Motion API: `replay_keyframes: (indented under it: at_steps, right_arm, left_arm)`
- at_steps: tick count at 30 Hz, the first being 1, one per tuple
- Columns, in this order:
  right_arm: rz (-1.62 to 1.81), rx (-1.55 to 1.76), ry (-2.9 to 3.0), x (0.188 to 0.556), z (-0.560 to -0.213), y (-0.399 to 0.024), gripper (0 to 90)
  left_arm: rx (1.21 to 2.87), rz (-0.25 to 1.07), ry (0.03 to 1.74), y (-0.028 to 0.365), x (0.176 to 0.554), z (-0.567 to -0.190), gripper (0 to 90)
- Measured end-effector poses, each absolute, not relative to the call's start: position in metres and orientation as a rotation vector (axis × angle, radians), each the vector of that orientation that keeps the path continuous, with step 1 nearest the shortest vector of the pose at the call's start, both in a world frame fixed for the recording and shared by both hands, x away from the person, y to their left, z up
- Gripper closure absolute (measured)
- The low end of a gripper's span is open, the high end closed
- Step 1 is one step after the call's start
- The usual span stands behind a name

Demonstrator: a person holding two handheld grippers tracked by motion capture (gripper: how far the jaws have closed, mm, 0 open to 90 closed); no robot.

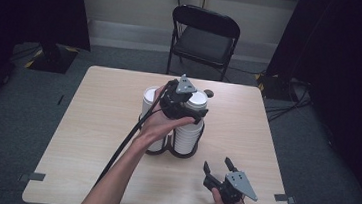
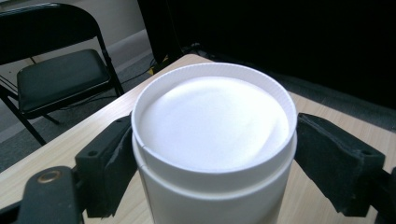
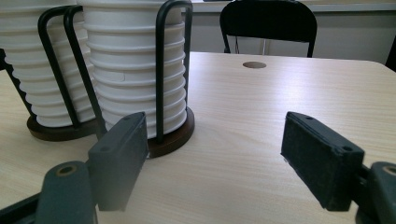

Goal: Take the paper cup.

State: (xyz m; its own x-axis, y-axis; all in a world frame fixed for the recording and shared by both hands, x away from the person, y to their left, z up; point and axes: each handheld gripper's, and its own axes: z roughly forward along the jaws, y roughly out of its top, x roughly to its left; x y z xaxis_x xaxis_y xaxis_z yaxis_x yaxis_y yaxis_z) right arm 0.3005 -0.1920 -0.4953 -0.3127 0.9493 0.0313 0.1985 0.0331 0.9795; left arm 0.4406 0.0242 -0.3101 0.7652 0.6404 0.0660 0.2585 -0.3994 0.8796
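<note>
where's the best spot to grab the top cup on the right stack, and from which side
Grip the top cup just under its rim, coming from above with one jaw on each side of its round wall. The left gripper already straddles it there; the holder rods block lower grips.

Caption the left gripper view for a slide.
Left gripper jaws flank the top paper cup of a stack; a black folding chair stands beyond the table.

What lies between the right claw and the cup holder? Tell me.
Bare tabletop separates the right claw from the cup holder, seen in the right gripper view.
</note>
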Motion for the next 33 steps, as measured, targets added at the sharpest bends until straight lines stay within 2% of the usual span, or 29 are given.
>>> replay_keyframes:
  at_steps: [13, 23, 33]
  right_arm:
    - [1.342, 1.19, 1.608, 0.3, -0.495, -0.192, 22.3]
    - [1.343, 1.188, 1.602, 0.3, -0.495, -0.192, 22.2]
    - [1.347, 1.191, 1.603, 0.3, -0.495, -0.192, 22.2]
  left_arm:
    - [2.07, 0.481, 0.697, 0.016, 0.449, -0.32, 16.3]
    - [2.054, 0.461, 0.717, 0.018, 0.45, -0.32, 19.6]
    - [1.962, 0.463, 0.715, 0.023, 0.446, -0.312, 19.7]
